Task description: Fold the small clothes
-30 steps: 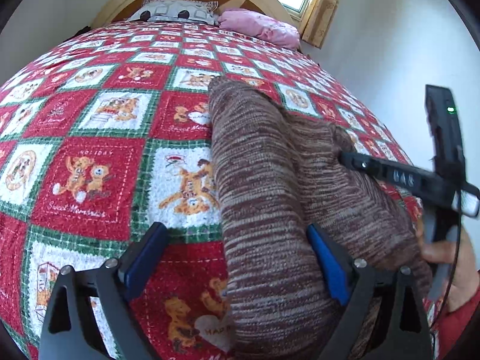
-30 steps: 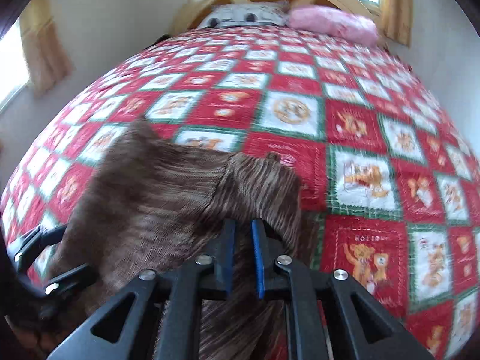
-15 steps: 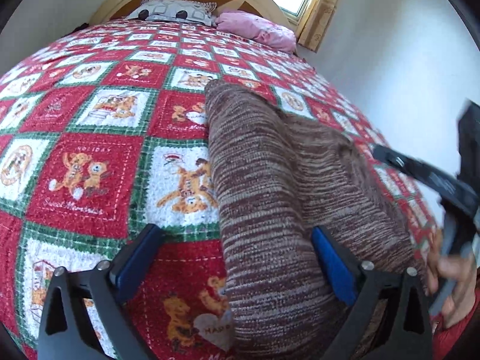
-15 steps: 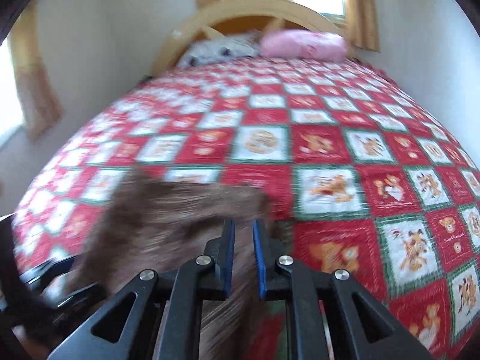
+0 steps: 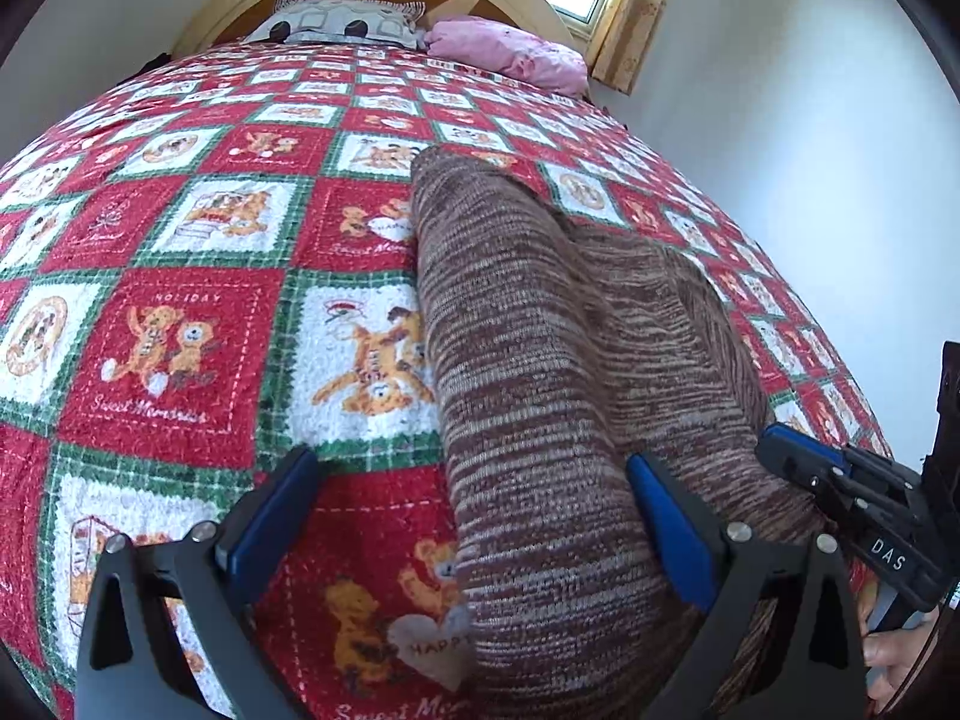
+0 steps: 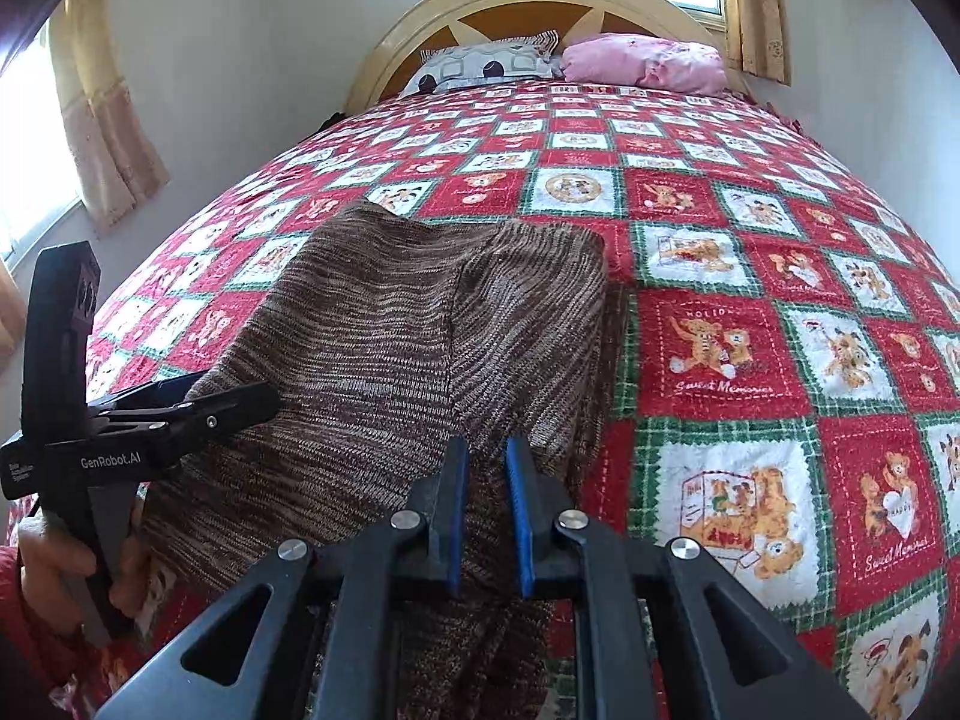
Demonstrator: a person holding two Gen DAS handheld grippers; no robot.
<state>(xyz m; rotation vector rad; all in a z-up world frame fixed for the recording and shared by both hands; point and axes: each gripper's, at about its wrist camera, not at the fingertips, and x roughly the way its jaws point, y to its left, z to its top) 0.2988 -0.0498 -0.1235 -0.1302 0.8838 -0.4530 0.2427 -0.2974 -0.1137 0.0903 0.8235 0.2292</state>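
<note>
A brown striped knit garment [image 5: 540, 360] lies folded lengthwise on the red and green teddy-bear quilt [image 5: 180, 330]. My left gripper [image 5: 471, 468] stands wide open astride the garment's near left edge: one pad is over the quilt, the other rests against the knit. In the right wrist view the same garment [image 6: 390, 330] spreads ahead of my right gripper [image 6: 487, 447], whose jaws stand almost together with only a slit between them and grip nothing; the knit lies below them. From the left wrist view the right gripper [image 5: 774, 441] is at the garment's right edge.
The quilt [image 6: 750, 330] covers the whole bed. A grey patterned pillow [image 6: 486, 69] and a pink pillow [image 6: 648, 60] lie against the arched headboard [image 6: 528, 6]. A white wall [image 5: 810, 150] runs close along the right of the bed. A person's hand [image 6: 54, 564] holds the left gripper [image 6: 222, 396].
The right gripper has drawn back from over the folded knit to its near right edge, still nearly shut. The left jaws widened a little and stayed in place. The garment lies unchanged.
</note>
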